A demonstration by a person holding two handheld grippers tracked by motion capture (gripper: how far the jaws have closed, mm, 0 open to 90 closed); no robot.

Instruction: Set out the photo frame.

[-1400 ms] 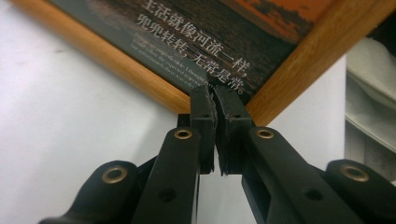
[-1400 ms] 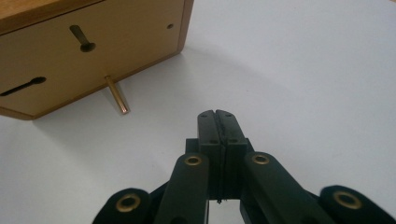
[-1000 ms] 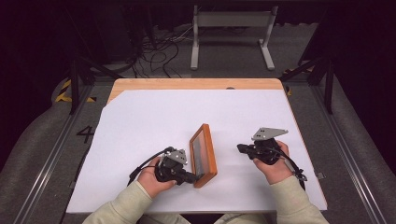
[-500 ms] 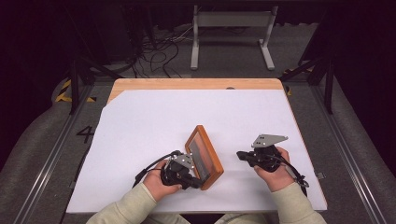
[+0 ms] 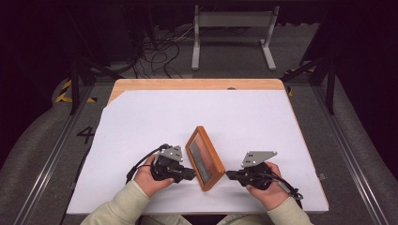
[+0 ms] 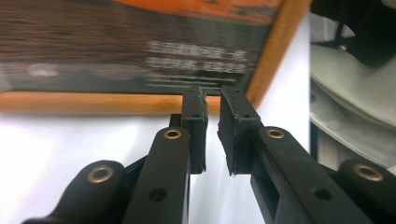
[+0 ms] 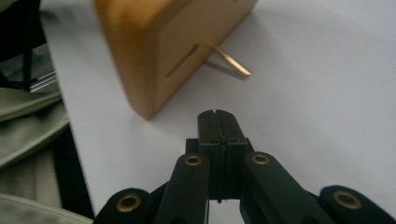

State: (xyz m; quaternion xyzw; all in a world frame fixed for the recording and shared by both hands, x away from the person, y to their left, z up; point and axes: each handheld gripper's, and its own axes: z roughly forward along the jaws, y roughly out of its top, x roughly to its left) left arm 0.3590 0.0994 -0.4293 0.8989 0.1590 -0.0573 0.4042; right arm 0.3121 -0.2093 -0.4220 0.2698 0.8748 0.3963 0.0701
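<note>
A wooden-framed picture with an orange and dark print [image 5: 204, 157] stands propped on the white sheet covering the table [image 5: 141, 117], near the sheet's front edge and about midway along it, leaning on a thin wooden back strut [image 7: 229, 58]. The left gripper [image 5: 190, 174] sits just beside the frame's front face at its lower edge; its jaws have just been opening and now stand narrowly apart with nothing between them, the frame's border [image 6: 93, 102] just ahead of the tips. The right gripper [image 5: 230, 175] points at the frame's plain wooden back from the other side, pressed fully together and empty, a little apart from the wood. The step in hand looks like settling the frame upright and letting go. Next, both tools probably need to back away gently toward the front edge, since a nudge against the frame or strut could tip it.
</note>
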